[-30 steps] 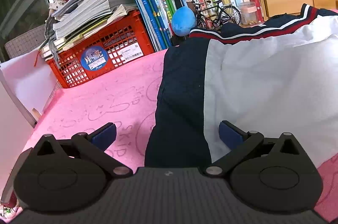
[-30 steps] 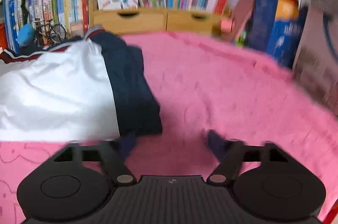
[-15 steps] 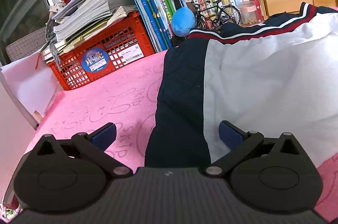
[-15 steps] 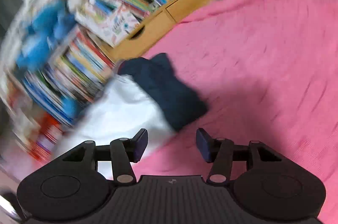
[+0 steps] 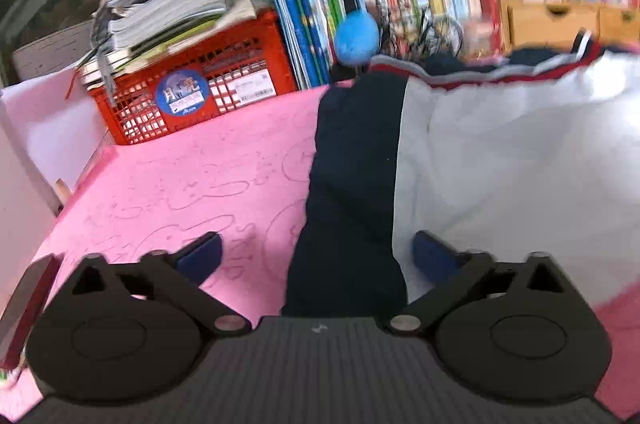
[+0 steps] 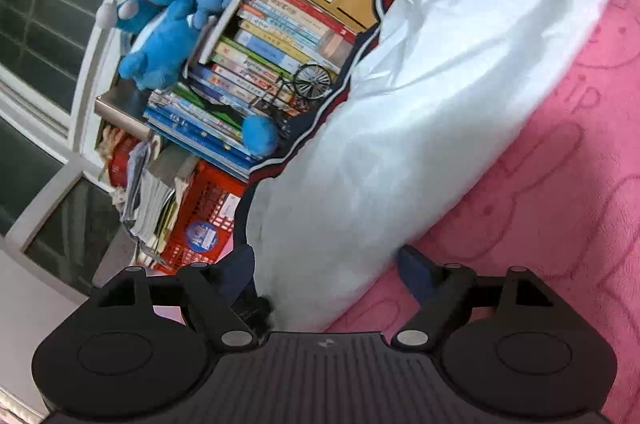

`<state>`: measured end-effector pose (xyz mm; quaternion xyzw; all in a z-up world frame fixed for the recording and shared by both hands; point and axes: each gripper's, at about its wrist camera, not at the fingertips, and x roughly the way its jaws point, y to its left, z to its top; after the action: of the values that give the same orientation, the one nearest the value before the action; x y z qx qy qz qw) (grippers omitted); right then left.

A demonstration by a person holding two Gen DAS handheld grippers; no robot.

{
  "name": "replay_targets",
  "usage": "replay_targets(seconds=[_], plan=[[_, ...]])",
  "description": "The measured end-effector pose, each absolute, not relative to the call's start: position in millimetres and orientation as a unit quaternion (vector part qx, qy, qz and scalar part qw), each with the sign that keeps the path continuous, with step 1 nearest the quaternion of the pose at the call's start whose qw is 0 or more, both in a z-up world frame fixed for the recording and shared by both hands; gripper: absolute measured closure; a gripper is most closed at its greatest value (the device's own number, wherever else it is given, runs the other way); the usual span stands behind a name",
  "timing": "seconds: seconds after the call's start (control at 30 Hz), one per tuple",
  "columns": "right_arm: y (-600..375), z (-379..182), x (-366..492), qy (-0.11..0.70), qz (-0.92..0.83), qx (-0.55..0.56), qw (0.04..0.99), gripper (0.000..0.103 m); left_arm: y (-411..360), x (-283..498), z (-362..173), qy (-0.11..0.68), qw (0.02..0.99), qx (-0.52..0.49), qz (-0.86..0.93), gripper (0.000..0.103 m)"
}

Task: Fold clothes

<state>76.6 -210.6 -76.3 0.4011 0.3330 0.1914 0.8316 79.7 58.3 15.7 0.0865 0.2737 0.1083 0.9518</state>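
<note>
navy-white jacket (image 5: 500, 159) between both jaws | left, right spread wide | contact unclear

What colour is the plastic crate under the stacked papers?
Red crate, shown best in the left wrist view.

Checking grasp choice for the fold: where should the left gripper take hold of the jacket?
Probably the navy side panel of the jacket, at its near hem, approached low from the near edge. The left gripper is open and already straddles that hem, which lies flat on the pink cloth.
</note>
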Motion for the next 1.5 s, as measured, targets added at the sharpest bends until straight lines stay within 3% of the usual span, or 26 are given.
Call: replay_targets(seconds=[0.1,0.13,0.23,0.47,0.73,0.77,0.8,0.9,1.07,1.23,1.3,1.37,1.5], plan=[[-203,-65,77,0.335,0.189,0.262,0.885,0.026,42,47,31,0.247,0.962,0.114,0.03,0.0],[-206,-65,79,0.339,0.186,0.265,0.883,0.026,35,44,29,0.254,0.96,0.115,0.007,0.0],[-226,-74,89,0.348,0.178,0.364,0.846,0.028,13,37,20,0.274,0.953,0.121,-0.042,0.0],[-244,-91,105,0.357,0.152,0.465,0.796,0.053,-52,45,-8,0.201,0.936,0.286,-0.035,0.001],[-274,-102,125,0.389,0.184,0.567,0.703,0.067,-94,54,-24,0.184,0.915,0.335,-0.126,0.018],[-276,-100,127,0.393,0.187,0.565,0.701,0.072,-98,56,-27,0.182,0.913,0.343,-0.127,0.031],[-277,-98,128,0.397,0.19,0.557,0.704,0.075,-101,60,-28,0.185,0.91,0.352,-0.116,0.051],[-278,-94,130,0.4,0.195,0.542,0.713,0.08,-97,77,-26,0.206,0.914,0.342,-0.079,0.083],[-294,-110,127,0.387,0.178,0.575,0.699,0.085,-67,84,-18,0.251,0.919,0.3,-0.056,0.086],[-362,-112,108,0.294,0.049,0.555,0.777,0.09,-27,76,-17,0.271,0.919,0.286,-0.015,0.084],[-399,-120,106,0.269,0.03,0.573,0.774,0.098,-15,70,-16,0.278,0.917,0.286,-0.002,0.083],[-413,-127,107,0.273,0.036,0.604,0.748,0.097,-5,63,-19,0.284,0.913,0.291,0.016,0.083],[-413,-107,107,0.264,0.007,0.525,0.809,0.095,23,47,-20,0.299,0.907,0.292,0.055,0.079]])
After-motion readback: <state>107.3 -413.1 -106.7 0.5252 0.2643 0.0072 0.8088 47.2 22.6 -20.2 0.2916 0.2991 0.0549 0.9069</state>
